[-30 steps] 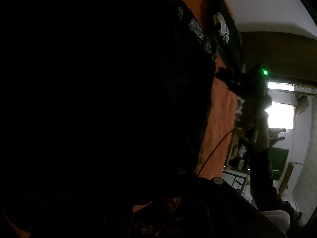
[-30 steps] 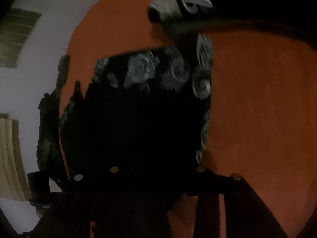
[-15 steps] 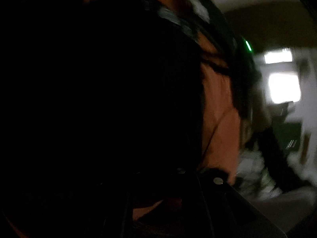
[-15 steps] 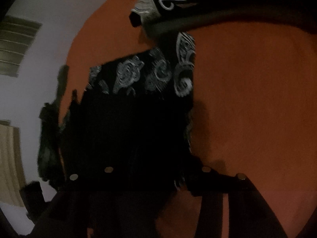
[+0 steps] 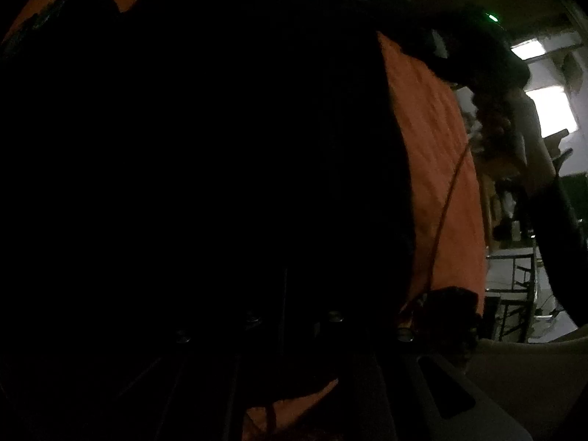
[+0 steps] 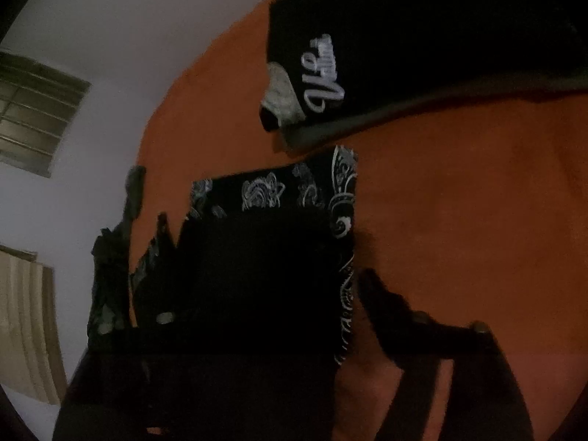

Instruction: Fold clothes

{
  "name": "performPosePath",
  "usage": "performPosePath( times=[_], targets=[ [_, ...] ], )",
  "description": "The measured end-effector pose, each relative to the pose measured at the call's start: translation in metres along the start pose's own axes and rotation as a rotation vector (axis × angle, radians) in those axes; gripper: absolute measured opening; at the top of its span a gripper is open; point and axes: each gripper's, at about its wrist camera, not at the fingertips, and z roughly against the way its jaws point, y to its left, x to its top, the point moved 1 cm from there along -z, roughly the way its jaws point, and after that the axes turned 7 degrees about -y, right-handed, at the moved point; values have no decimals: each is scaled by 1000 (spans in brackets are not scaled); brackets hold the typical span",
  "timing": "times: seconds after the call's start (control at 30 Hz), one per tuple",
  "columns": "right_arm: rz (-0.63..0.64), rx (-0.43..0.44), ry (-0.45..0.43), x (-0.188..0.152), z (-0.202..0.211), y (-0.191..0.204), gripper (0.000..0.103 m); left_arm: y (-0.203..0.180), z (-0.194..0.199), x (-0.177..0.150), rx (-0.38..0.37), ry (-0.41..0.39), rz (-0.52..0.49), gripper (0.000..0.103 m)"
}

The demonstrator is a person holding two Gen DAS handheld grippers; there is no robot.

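Mostly, the left wrist view is filled from nine o'clock to the centre by a black patterned cloth garment [image 5: 205,169], so dark that I cannot tell whether the left tool is wide or narrow. An orange fabric surface [image 5: 433,139] shows at three o'clock of it, and past that, at one o'clock, the right tool [image 5: 474,47] with a green light, its finger spread unclear. In the right wrist view the same black garment [image 6: 272,228], with white paisley print along its edge, lies on the orange surface [image 6: 459,191] from centre to seven o'clock and covers the near tool, so its grip cannot be judged. At one o'clock lies a black folded garment with white script lettering [image 6: 404,36], just beside it.
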Motion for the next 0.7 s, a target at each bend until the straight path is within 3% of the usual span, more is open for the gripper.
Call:
performPosePath(
  times=[0.27,0.4,0.43,0.5,0.53,0.6,0.7],
  targets=[
    [-159,13,120,-100,30,-44,75,-16,4,-13,-21,12,-36,6],
    [-131,68,159,-149,34,-33,75,-40,-4,-14,2,26,-117,6],
    [-96,87,171,-157,32,-27,69,-44,-6,-15,9,30,-130,6],
    [-3,64,224,-172,22,-18,7,-49,-8,-16,17,39,-144,6],
    [29,16,239,-176,16,-17,1,-50,-10,-15,15,46,-145,6],
    [41,-35,210,-180,13,-21,0,-53,-13,-16,12,56,-145,6],
    [-20,-27,161,-183,28,-31,0,-45,-7,-22,-1,66,-137,6]
  ],
)
